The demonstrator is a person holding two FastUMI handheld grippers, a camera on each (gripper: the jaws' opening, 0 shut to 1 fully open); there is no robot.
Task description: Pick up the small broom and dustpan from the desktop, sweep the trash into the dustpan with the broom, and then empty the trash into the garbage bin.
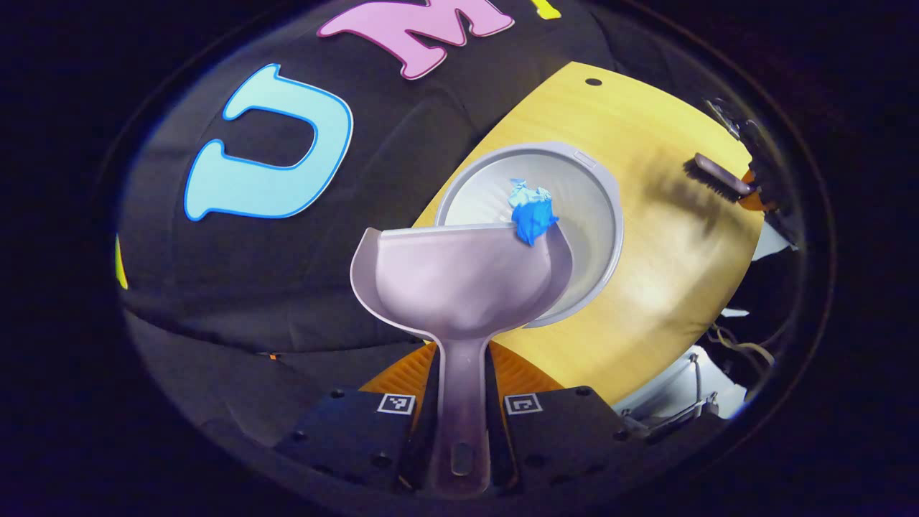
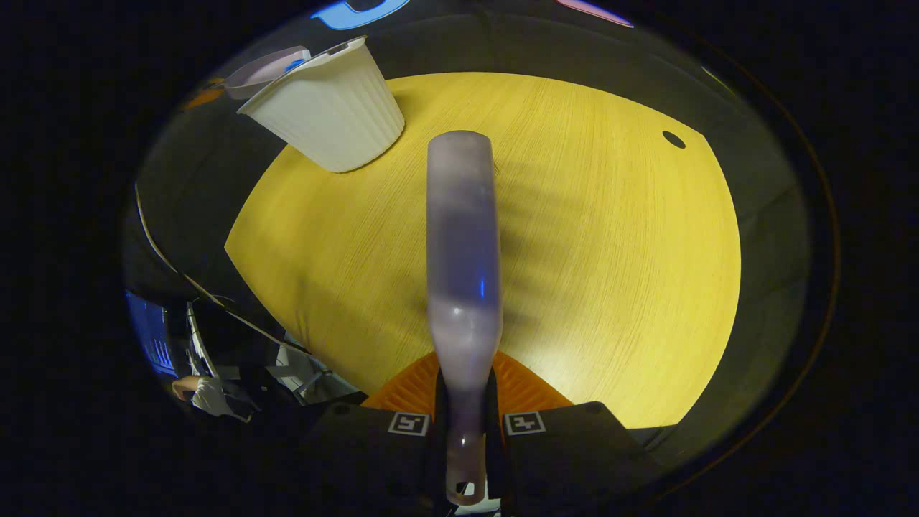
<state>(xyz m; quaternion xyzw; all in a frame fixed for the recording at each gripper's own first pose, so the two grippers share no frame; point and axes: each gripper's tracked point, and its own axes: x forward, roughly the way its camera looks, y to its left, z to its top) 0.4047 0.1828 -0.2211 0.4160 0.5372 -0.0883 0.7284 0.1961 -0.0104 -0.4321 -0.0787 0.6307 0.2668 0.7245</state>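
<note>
In the left gripper view my left gripper [image 1: 459, 391] is shut on the handle of the grey dustpan [image 1: 459, 280], which is tipped over the open white garbage bin [image 1: 599, 215]. A crumpled blue piece of trash [image 1: 533, 213] is at the pan's front lip, over the bin's mouth. Far right, the broom [image 1: 718, 176] is held above the table by the other gripper. In the right gripper view my right gripper [image 2: 465, 402] is shut on the grey broom [image 2: 463, 244], which points out over the yellow table [image 2: 610, 251]. The ribbed bin [image 2: 330, 108] stands at the upper left with the dustpan's edge [image 2: 266, 68] above it.
The round yellow table [image 1: 646, 301] has a small dark hole [image 1: 593, 82] near its far edge. Black cloth surrounds the table. Cables and metal stands [image 1: 689, 402] lie beyond the table's edge, and a screen [image 2: 151, 334] sits low at the left.
</note>
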